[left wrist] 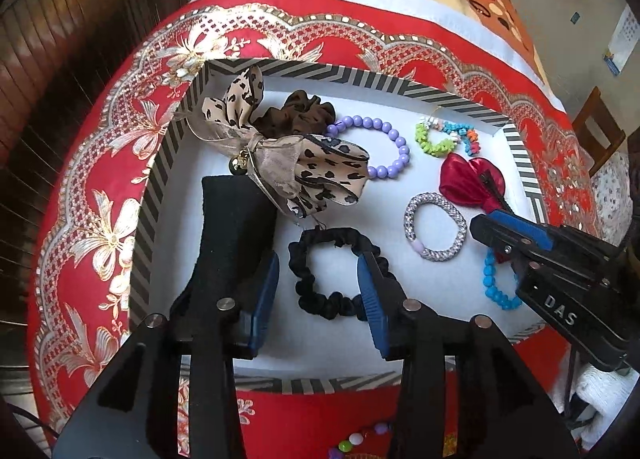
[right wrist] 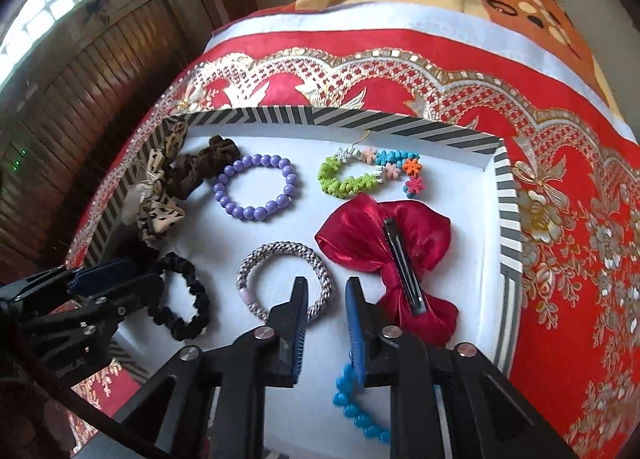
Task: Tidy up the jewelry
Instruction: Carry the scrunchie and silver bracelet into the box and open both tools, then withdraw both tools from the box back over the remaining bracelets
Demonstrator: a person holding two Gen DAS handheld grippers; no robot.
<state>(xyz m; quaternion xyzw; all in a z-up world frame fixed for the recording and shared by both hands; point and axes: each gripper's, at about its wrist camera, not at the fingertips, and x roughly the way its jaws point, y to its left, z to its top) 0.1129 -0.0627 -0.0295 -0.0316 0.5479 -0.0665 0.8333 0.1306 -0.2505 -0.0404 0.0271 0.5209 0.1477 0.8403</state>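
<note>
Left gripper (left wrist: 318,287) hangs open over the black scrunchie (left wrist: 340,273); right gripper (right wrist: 326,309), slightly parted and empty, could snag the silver bracelet (right wrist: 285,279).

I see a bed under a red floral cloth (left wrist: 100,163), with a striped-rimmed tray (left wrist: 160,163) on it and loose beads (left wrist: 356,447) by the cloth's near edge.

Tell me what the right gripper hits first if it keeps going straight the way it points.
Probably the silver braided hair tie: the right gripper sits open just above its near-right edge. The red bow lies just right of that line; depth is uncertain.
</note>
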